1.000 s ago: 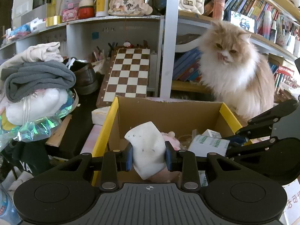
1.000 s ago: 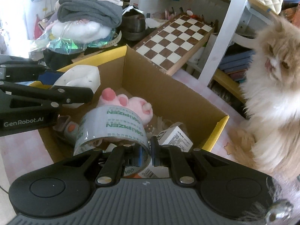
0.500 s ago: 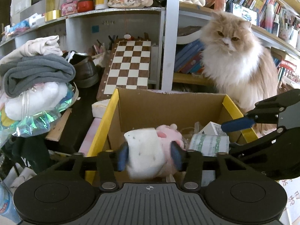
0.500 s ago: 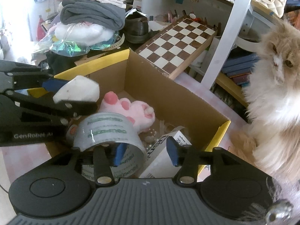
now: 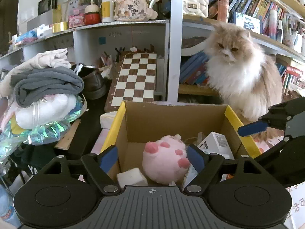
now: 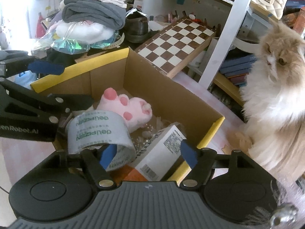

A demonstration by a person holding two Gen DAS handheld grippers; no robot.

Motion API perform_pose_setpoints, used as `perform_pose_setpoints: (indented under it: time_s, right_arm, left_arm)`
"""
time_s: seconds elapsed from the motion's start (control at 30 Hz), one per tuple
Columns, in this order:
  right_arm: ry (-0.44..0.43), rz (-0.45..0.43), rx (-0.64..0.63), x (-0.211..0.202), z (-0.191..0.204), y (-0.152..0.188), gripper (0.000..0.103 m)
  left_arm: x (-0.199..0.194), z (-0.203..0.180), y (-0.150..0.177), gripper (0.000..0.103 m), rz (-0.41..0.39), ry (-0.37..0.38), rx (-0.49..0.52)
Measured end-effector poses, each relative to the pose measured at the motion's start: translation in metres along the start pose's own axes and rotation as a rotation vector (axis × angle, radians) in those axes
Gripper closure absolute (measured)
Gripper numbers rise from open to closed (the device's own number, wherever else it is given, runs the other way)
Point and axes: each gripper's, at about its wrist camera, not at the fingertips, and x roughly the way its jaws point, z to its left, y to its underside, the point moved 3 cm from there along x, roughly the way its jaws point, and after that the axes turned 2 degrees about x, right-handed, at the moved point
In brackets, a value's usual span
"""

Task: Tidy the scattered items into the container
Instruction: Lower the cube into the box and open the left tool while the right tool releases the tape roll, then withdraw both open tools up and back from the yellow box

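Setting: cluttered shelves and a strewn worktop, with a cardboard box (image 5: 175,118) edged in yellow at the centre.
White block: lies on the box floor (image 5: 131,177) at the near wall, just beside the pink plush paw (image 5: 165,160). It looks light and soft — probably foam — so a gentle pinch across its flat sides should hold it.
Tape roll: inside the box (image 6: 99,129), leaning on its side near the left wall. Stiff ring with a slick film face; best taken across the rim wall, one finger through the core.
White carton: tilted in the box beside the tape (image 6: 160,152) — light, its corners would crush under a hard squeeze.
Left gripper: jaws (image 5: 151,156) have just been opening and stand wide above the block and paw, pressing on nothing.
Right gripper: jaws (image 6: 146,152) have just been opening; the tape rim sits by the left pad, not clamped.
Bystander: a fluffy cat (image 5: 240,76) sits just beside the box's far corner, watching.
Beyond: chessboard (image 5: 135,82), folded clothes pile (image 5: 43,84).
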Motion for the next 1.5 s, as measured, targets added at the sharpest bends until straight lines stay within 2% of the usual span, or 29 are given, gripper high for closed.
perform_pose_setpoints:
  time_s: [0.4,0.83,1.5]
  right_arm:
    - [0.037,-0.004,0.004,-0.028,-0.009,0.018,0.024]
    - [0.056,0.001,0.041,-0.052,-0.013,0.043,0.023]
    - [0.060,-0.046,0.125,-0.083,-0.004,0.065,0.023]
  left_arm:
    - [-0.023,-0.004,0.001,0.015,-0.034,-0.008,-0.015]
    - [-0.041,-0.009,0.008,0.015,-0.046,-0.006,-0.018]
    - [-0.075,-0.011,0.022,0.014,-0.057,-0.001,-0.024]
